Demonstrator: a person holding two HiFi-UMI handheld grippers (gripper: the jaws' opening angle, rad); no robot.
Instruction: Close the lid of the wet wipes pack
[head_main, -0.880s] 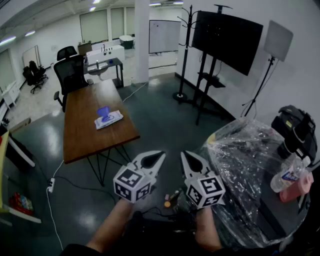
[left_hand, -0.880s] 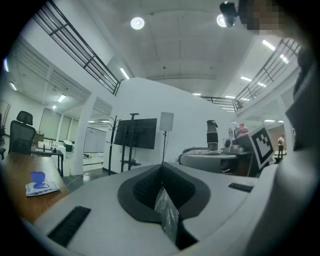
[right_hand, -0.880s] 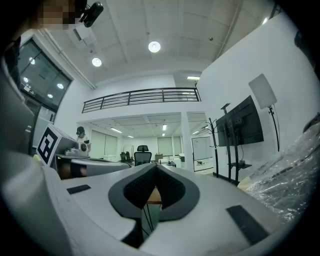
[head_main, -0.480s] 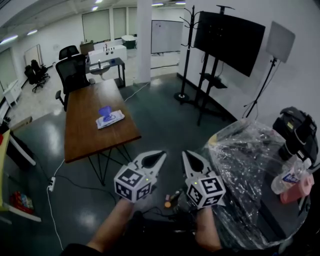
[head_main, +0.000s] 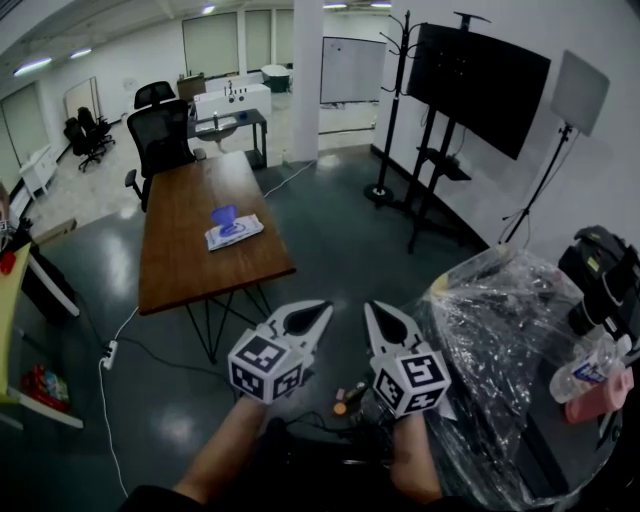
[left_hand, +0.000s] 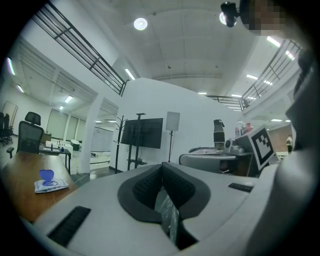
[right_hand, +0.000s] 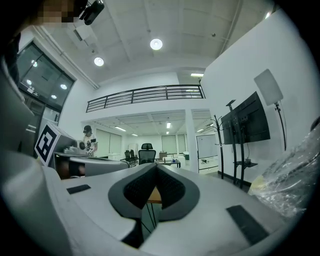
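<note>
Far off on the counter (head_main: 190, 255) lies the wipes pack (head_main: 236, 233), well apart from left hand-held gripper (head_main: 320, 310) and right hand-held gripper (head_main: 369, 308), both pinched together, empty.

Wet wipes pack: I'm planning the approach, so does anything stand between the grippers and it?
Nothing visible does. The wet wipes pack lies with its lid up on the wooden table, well ahead of the left gripper and right gripper, both shut and empty. Only floor and tabletop lie between.
</note>
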